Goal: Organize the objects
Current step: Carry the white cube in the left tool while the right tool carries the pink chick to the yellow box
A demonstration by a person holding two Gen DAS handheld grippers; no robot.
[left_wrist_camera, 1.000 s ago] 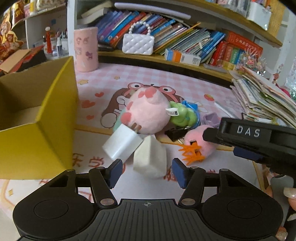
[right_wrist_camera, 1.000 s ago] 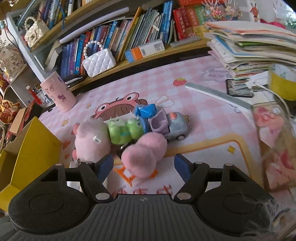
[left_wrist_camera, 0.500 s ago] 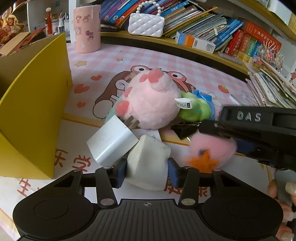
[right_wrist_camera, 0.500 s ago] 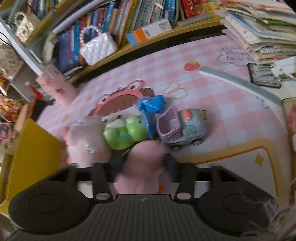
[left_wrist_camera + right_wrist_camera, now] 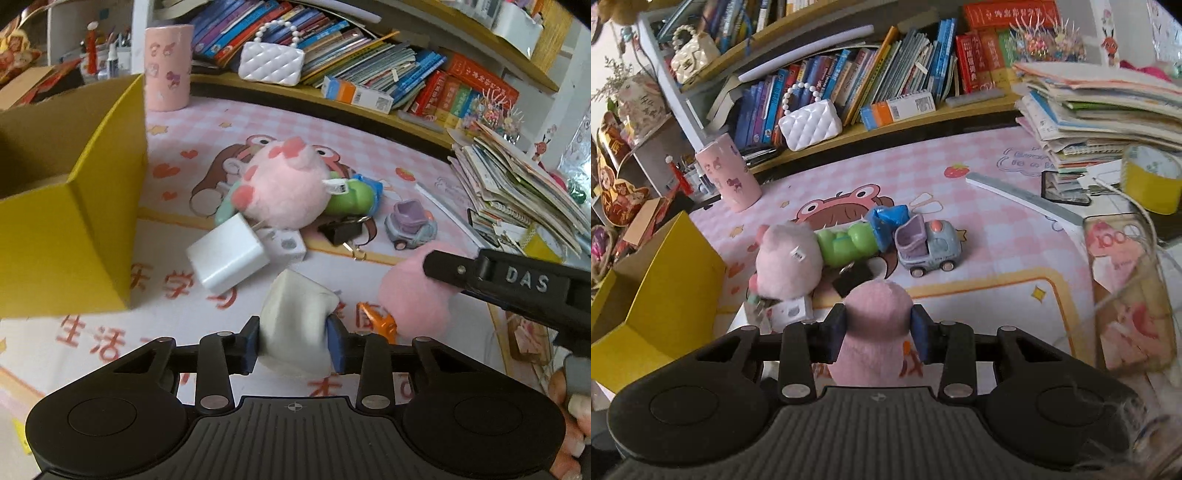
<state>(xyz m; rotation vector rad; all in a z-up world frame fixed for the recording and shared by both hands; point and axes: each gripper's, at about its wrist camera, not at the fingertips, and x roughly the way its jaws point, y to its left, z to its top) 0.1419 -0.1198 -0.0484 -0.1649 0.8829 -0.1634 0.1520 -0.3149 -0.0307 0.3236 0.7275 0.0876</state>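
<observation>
My left gripper (image 5: 293,341) is shut on a white squishy block (image 5: 295,321) and holds it above the mat. My right gripper (image 5: 877,334) is shut on a pink plush toy with orange feet (image 5: 877,332); that toy also shows in the left wrist view (image 5: 413,295). A yellow cardboard box (image 5: 70,225) stands open at the left, also in the right wrist view (image 5: 661,295). On the mat lie a round pink plush (image 5: 284,192), a white charger (image 5: 227,254), a green toy (image 5: 351,197) and a small toy truck (image 5: 410,225).
A black binder clip (image 5: 341,230) and a small white cube (image 5: 284,245) lie among the toys. A pink cup (image 5: 168,66) and a white purse (image 5: 271,64) stand by the bookshelf. Stacked books (image 5: 517,188) and a yellow tape roll (image 5: 1150,179) are at the right.
Both grippers closed from open: the left on the white squishy block, the right on the pink plush toy. Both have lifted their objects off the mat and drawn back.
</observation>
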